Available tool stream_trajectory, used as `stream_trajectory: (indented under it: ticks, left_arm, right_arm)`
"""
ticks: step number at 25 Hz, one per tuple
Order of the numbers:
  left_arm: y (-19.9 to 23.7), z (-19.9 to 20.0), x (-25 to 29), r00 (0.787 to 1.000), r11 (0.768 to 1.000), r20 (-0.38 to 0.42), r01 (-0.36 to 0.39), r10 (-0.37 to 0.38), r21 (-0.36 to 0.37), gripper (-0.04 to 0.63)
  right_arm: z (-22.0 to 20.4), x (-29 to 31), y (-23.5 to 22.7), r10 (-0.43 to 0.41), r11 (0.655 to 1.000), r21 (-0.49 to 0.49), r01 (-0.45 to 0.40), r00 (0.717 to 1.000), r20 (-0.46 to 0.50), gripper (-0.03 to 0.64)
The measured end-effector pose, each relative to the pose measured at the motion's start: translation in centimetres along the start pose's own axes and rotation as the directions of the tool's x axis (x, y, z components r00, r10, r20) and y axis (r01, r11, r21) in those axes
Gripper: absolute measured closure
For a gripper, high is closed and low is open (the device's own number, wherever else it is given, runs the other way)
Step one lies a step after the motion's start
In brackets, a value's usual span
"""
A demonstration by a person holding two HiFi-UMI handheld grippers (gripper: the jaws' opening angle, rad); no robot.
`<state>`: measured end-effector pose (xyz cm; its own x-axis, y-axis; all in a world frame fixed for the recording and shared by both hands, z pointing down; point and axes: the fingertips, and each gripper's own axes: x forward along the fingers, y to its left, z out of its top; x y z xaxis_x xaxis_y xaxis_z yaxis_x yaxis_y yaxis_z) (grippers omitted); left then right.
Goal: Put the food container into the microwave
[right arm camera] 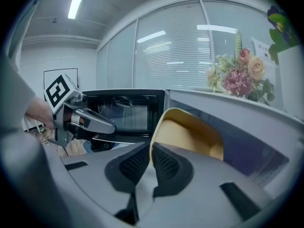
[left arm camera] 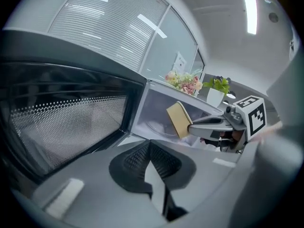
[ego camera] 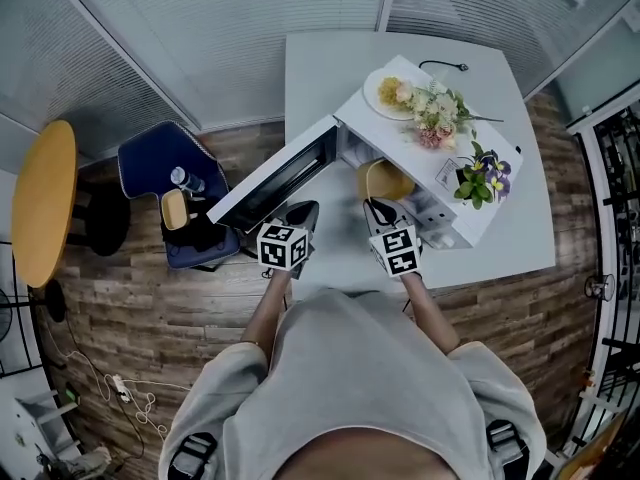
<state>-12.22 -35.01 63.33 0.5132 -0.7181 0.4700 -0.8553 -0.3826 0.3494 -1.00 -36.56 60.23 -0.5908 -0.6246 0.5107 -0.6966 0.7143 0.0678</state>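
Scene: a person stands at a white tabletop with a gripper in each hand, in front of a white box-shaped microwave at centre frame in the head view.
Door: the dark-windowed microwave door hangs open toward the left of the frame, and the pale cavity is exposed.
Container: the shallow round yellow food container is off the tabletop, at the mouth of the cavity, just right of centre.
Right gripper: the right gripper has its fingers pinched narrow on the container's near rim.
Attitude: the container hangs tilted, its hollow turned back toward those fingers, its body reaching ahead of them toward the cavity.
Left gripper: the left gripper has its fingers closed together on nothing. It sits beside the open door, left of the container.
Key relation: the right hand carries the load. The cavity lies straight ahead of its fingers, so the likely remaining move is a push forward and a set-down inside.
Risk: the rim-only pinch on a tilted container could slip.
On top: a plate, a bouquet and a potted plant.
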Motion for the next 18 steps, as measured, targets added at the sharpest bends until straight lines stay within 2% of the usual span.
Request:
stream_trajectory:
  ticks: [13,18]
  left_arm:
    - [0.0,0.3,1.3,0.993,0.993,-0.034,0.112,-0.111,0.030,0.584]
    - [0.2,0.2,1.3,0.991,0.991,-0.038,0.131,-0.129,0.026,0.584]
  right_arm:
    - [0.7,2.0,-0.8,-0.053,0.998,-0.027,0.052,0.997,-0.050,0.591]
    - [0.3,2.6,-1.0,-0.050,0.994,-0.103,0.039,0.993,-0.102,0.591]
